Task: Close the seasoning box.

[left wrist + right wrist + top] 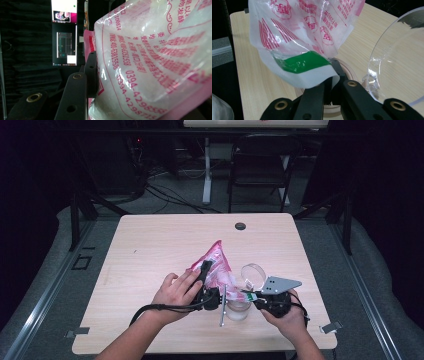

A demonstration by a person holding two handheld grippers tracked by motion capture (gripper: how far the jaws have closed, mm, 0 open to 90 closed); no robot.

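A pink-and-white plastic bag (216, 262) of white grains hangs tilted above a clear glass jar (238, 310) near the table's front. My left gripper (204, 272) is shut on the bag's body. In the left gripper view the bag (155, 62) bulges past one black finger (90, 72) and hides the other. My right gripper (251, 296) is shut on the bag's lower edge by a green strip (302, 62); its jaws (332, 75) meet on the film just over the jar's mouth (349, 71). The jar's clear hinged lid (253, 273) stands open.
The light wooden table (150, 250) has bare room at the left and the back, with a dark grommet (240, 226) near its far edge. A metal clasp (222, 306) sticks out from the jar. A folding chair (260, 165) stands beyond the table.
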